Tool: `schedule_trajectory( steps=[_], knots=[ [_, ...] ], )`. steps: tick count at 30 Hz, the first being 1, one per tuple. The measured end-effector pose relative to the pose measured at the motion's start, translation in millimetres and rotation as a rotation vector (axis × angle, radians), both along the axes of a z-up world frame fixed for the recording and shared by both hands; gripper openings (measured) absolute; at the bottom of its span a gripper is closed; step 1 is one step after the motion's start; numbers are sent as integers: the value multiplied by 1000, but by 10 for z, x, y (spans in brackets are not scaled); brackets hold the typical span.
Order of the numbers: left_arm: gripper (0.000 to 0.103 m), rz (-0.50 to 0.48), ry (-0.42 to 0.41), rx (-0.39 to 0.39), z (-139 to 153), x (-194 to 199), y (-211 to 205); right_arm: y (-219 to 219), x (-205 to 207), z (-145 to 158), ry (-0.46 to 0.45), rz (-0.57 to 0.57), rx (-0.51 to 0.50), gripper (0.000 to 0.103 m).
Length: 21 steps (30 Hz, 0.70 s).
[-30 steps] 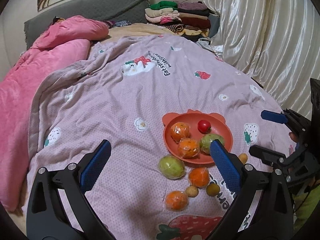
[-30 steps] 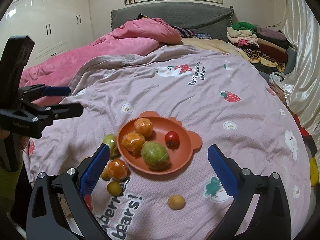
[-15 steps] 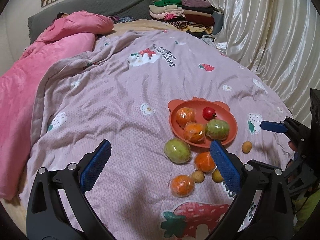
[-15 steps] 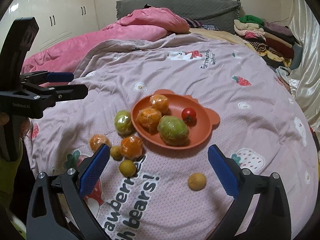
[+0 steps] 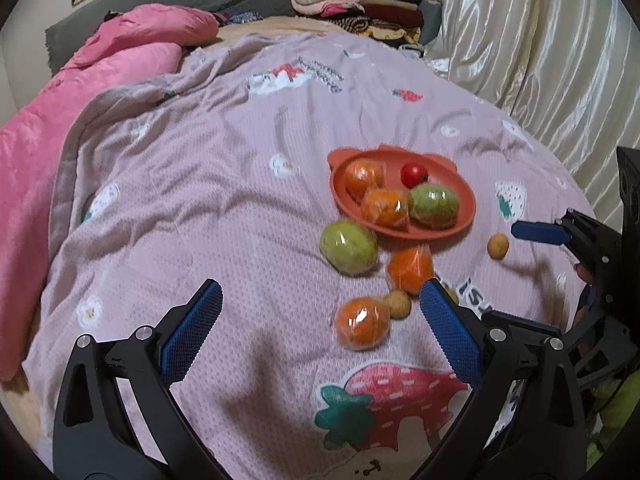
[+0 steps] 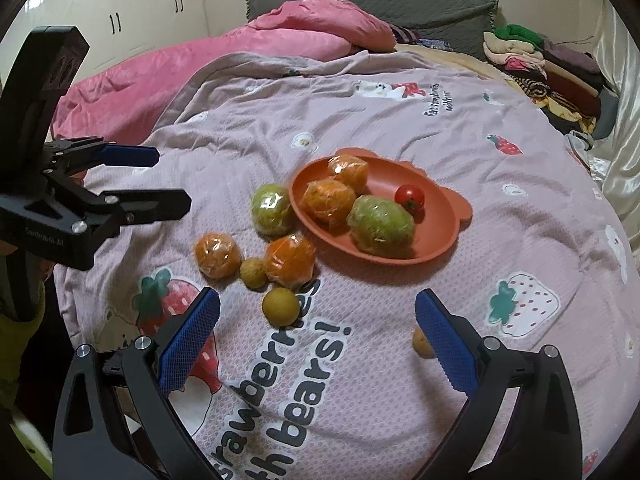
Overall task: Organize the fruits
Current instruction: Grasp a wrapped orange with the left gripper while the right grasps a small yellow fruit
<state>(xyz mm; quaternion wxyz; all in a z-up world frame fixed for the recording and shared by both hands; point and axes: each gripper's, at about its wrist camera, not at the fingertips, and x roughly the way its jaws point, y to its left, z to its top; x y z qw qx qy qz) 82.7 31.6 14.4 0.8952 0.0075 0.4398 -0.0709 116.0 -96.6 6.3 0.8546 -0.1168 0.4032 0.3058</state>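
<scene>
You held both the left gripper and right gripper empty, jaws wide — probably sizing up loose fruit at the orange plate's seven o'clock.

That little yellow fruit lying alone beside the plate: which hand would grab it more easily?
Probably the right gripper: the lone yellow fruit lies beside its open finger, while the left gripper sits nearer the wrapped oranges.

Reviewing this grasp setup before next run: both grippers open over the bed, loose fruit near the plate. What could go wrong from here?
1. The blanket is soft and wrinkled; a nudged small yellow fruit may roll away.
2. The wrapped orange touches a smaller fruit, so closing on it may knock that neighbor.
3. The plate already holds four fruits; adding more could push the tomato out.
</scene>
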Motion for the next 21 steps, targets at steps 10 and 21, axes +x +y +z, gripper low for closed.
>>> schedule_trajectory(
  steps=[10, 21],
  knots=[
    [87, -34, 33, -17, -117, -35, -7, 156, 3, -275, 44, 41, -50, 69],
    [53, -122, 101, -49, -330, 4, -121, 257, 38, -423, 90, 104, -49, 24]
  ],
)
